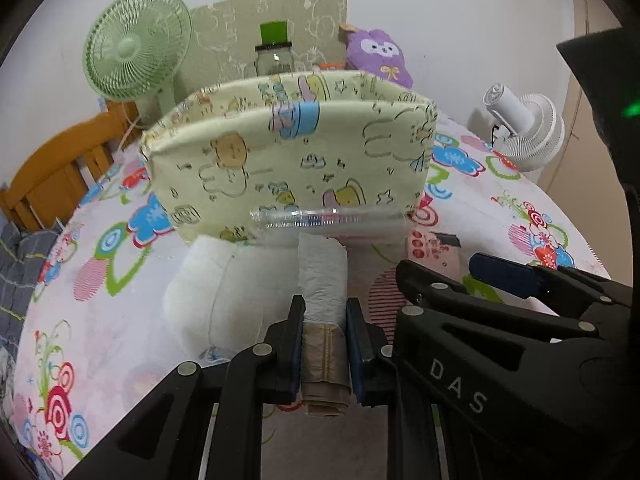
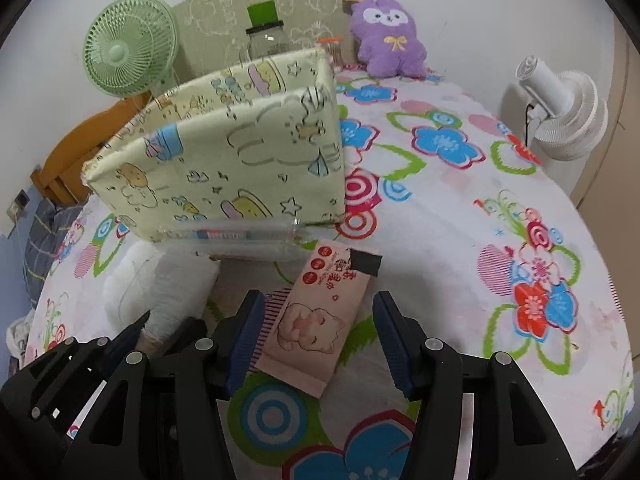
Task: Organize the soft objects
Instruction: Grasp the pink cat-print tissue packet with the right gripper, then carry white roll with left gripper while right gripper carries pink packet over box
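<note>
My left gripper is shut on a rolled white soft bundle with a beige end, just in front of a pale yellow cartoon-print fabric bin. A bigger white padded bundle lies to its left. A clear plastic sleeve rests against the bin's base. My right gripper is open over a pink tissue pack that lies flat on the bed between its fingers; the right pad stands clear of it. The bin stands beyond, and the left gripper shows at lower left.
A flower-print sheet covers the bed. At the back are a green fan, a glass jar and a purple plush. A white fan stands at the right, and a wooden frame at the left.
</note>
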Action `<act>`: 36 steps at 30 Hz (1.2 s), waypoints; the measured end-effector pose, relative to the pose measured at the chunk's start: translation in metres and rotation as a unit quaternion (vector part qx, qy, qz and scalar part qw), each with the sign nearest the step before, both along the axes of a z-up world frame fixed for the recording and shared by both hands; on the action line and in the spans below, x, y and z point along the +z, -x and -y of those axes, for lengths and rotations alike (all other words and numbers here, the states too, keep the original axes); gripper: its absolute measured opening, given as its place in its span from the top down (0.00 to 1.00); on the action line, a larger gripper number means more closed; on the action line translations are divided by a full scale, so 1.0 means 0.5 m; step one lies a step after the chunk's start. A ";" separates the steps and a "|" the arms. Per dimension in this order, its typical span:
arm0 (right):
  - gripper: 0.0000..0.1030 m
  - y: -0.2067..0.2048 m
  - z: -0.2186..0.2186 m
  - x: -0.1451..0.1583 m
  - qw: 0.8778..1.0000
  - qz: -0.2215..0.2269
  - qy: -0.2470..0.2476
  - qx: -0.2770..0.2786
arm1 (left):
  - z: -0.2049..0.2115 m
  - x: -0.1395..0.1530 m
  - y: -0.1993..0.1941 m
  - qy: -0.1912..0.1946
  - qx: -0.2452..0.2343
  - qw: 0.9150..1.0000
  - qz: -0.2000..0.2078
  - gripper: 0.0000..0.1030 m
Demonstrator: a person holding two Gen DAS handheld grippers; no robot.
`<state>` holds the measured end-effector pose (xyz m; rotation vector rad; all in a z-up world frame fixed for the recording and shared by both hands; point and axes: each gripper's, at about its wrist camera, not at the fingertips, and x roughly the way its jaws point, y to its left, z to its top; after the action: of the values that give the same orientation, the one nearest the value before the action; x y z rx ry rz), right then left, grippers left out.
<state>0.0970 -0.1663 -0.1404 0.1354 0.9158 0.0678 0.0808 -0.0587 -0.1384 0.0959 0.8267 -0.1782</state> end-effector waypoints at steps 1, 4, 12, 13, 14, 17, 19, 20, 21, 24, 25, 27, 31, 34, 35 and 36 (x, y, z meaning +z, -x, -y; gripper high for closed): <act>0.42 -0.004 -0.001 -0.005 1.000 -0.006 -0.001 0.000 | 0.000 -0.003 -0.002 0.002 0.000 1.000 -0.001 0.83; 0.42 -0.009 -0.002 -0.011 1.000 -0.009 0.001 0.000 | -0.001 -0.006 -0.001 0.005 0.002 1.000 -0.002 0.83; 0.55 -0.012 -0.009 -0.015 0.999 -0.011 0.040 -0.003 | 0.006 -0.012 0.001 -0.004 0.002 1.000 0.002 0.83; 0.56 -0.011 -0.007 -0.015 0.999 -0.010 0.040 -0.003 | 0.007 -0.012 0.002 -0.006 0.002 1.000 0.003 0.83; 0.57 -0.010 -0.006 -0.015 0.999 -0.009 0.040 -0.003 | 0.008 -0.012 0.002 -0.007 0.002 1.000 0.003 0.83; 0.58 -0.004 0.000 -0.014 0.999 -0.010 0.036 -0.005 | 0.010 -0.011 0.006 -0.005 0.000 1.000 0.003 0.83; 0.58 -0.001 0.004 -0.013 0.999 -0.010 0.031 -0.006 | 0.009 -0.009 0.007 -0.002 0.002 1.000 0.001 0.83; 0.58 0.002 0.006 -0.012 1.000 -0.009 0.028 -0.006 | 0.009 -0.008 0.007 0.001 0.003 1.000 0.000 0.84; 0.58 0.006 0.008 -0.010 1.000 -0.007 0.029 -0.007 | 0.009 -0.006 0.007 0.003 0.004 1.000 -0.002 0.85; 0.58 0.016 0.008 0.000 0.999 -0.001 0.031 -0.006 | 0.011 -0.001 0.012 0.010 0.004 1.000 -0.001 0.87; 0.58 0.019 0.008 0.004 0.999 0.002 0.032 -0.006 | 0.011 0.001 0.015 0.011 0.003 1.000 0.000 0.87; 0.58 0.026 0.009 0.011 0.999 0.006 0.032 -0.005 | 0.011 0.008 0.021 0.013 0.006 1.000 0.004 0.87; 0.58 0.038 0.005 0.028 0.999 0.016 0.029 -0.002 | 0.008 0.021 0.031 0.019 0.009 1.000 0.011 0.87; 0.58 0.047 0.001 0.042 0.999 0.024 0.029 -0.002 | 0.003 0.034 0.040 0.021 0.011 1.000 0.020 0.87; 0.58 0.050 0.000 0.048 0.999 0.027 0.028 -0.001 | 0.002 0.039 0.043 0.022 0.011 0.999 0.023 0.87; 0.58 0.053 -0.001 0.054 0.999 0.031 0.027 0.000 | 0.000 0.045 0.046 0.022 0.012 0.999 0.026 0.87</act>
<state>0.0704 -0.1660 -0.1133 0.0825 0.8553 0.0458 0.0580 -0.0589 -0.1161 0.0492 0.7703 -0.1714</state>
